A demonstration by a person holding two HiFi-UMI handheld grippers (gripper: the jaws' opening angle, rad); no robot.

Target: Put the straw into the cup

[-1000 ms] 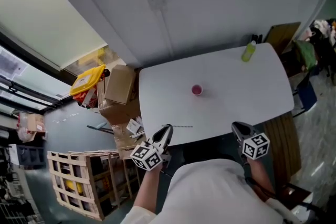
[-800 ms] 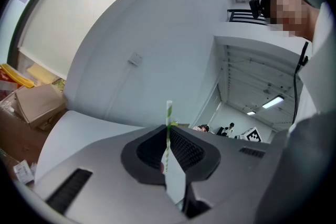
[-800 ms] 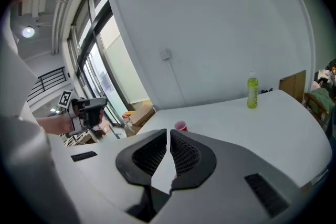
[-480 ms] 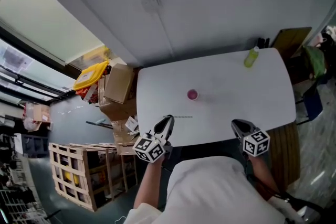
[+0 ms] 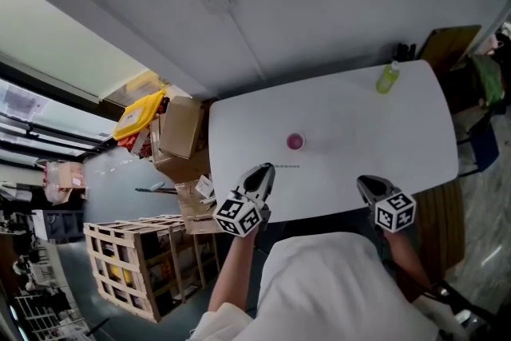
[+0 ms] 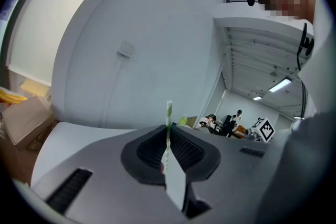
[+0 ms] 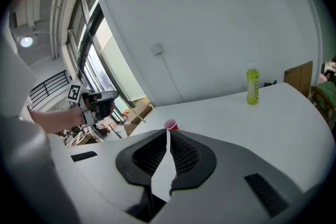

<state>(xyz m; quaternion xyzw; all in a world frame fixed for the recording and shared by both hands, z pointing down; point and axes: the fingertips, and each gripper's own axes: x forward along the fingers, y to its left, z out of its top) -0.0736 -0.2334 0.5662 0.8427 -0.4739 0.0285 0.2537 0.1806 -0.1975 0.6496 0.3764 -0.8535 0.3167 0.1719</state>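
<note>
Straw (image 6: 168,113), thin and striped green and white, is pinched in the left claw (image 6: 168,134) between ribbed dark jaws and juts past their tips. The right claw (image 7: 167,134) is closed on nothing. The small round pink cup (image 5: 295,141) is set on the smooth white counter (image 5: 359,132), apart from both claws.

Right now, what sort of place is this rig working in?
Likely a workshop or lab storeroom, not a home: a plain white table against a plain wall, with a slatted wooden crate and cardboard boxes beside it.

The straw (image 6: 168,112) vanishes low inside the left gripper (image 6: 167,131).
</note>
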